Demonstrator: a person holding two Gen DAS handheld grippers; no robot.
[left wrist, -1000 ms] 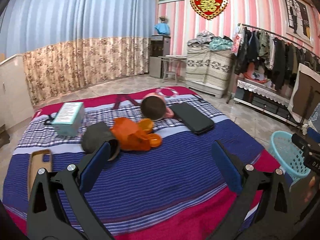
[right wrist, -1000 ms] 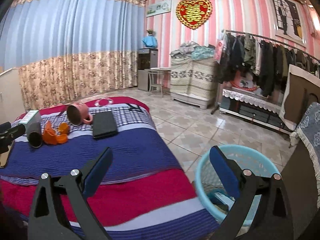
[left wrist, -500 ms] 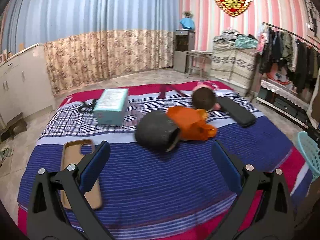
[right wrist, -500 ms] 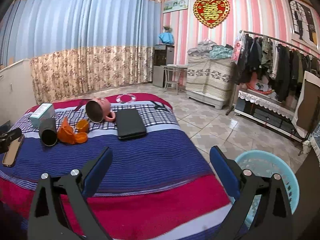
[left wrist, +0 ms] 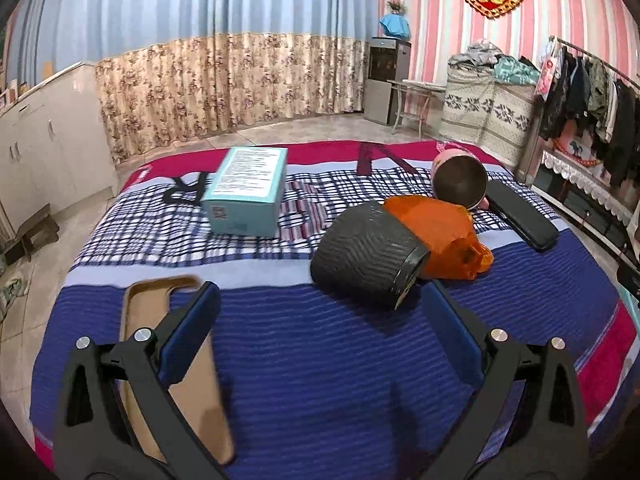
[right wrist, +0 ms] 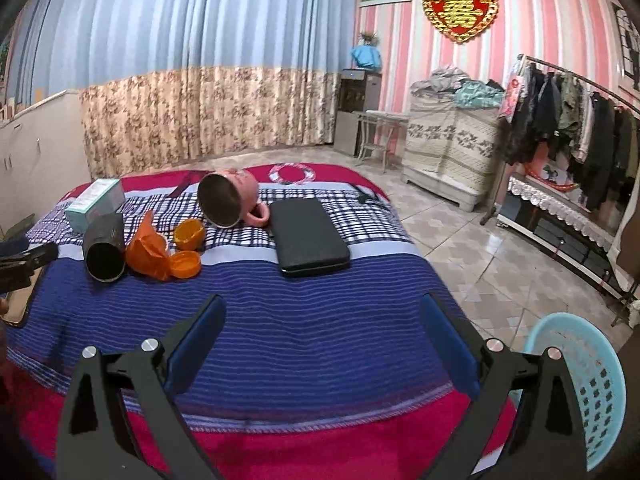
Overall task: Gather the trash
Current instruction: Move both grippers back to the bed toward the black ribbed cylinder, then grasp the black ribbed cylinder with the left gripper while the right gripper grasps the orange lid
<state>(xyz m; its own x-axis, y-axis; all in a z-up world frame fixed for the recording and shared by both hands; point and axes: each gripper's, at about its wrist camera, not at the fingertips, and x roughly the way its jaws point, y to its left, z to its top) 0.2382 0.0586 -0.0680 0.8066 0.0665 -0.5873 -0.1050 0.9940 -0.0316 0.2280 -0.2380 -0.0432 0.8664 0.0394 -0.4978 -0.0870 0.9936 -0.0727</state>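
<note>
The left gripper (left wrist: 318, 322) hovers low over the near part of the bed (left wrist: 320, 360), its fingers (left wrist: 188, 332) spread wide apart and holding nothing; the right gripper (right wrist: 322, 334) hangs over the bed's near edge, fingers (right wrist: 196, 344) likewise wide apart and empty.

The trash lies in the middle of the striped blanket; an orange bag (left wrist: 438, 236) is crumpled there, touching a dark ribbed cup (left wrist: 366, 260) that lies on its side just ahead of the left gripper's right finger; in the right view the bag (right wrist: 146, 248) sits between the cup (right wrist: 103, 252) and two orange pieces (right wrist: 188, 248), one a small open cup shape, the other a flat round one.

Behind the bag a pink mug (right wrist: 230, 198) lies tipped over with its mouth toward the cameras; a black case (right wrist: 308, 238) lies flat just right of it; a teal box (left wrist: 248, 192) stands further left near the bed's far side; a tan phone case (left wrist: 172, 360) lies flat under the left gripper's left finger.

A light blue basket (right wrist: 580, 388) stands on the tiled floor off the bed's right corner, well apart from the trash; what it holds cannot be made out.
</note>
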